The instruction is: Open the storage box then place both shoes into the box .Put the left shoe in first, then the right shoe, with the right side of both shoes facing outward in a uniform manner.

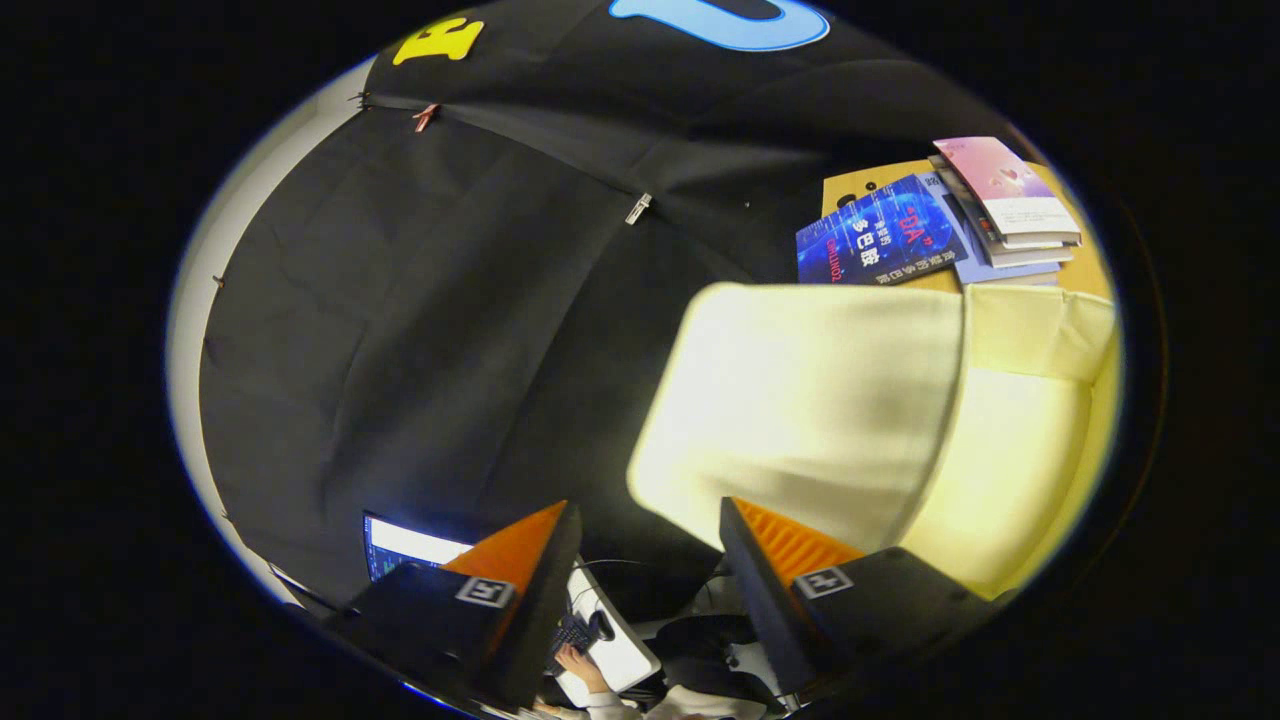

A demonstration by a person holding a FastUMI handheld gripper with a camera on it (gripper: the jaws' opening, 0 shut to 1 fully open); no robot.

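Basically, the gripper [650,540] was spread apart with nothing between its fingers, tilted hard and pointed mostly at the booth wall. The storage box [820,410], pale yellow, sat just ahead of the right finger [790,545], beside a stack of books [1000,205] on the table [850,185]. No shoes seen; couldn't tell lid state. Risk: at this tilt, an approach could hit the box wall and shove it into the books.

The hand-held gripper [650,560] is tilted, its two fingers spread apart, holding nothing.
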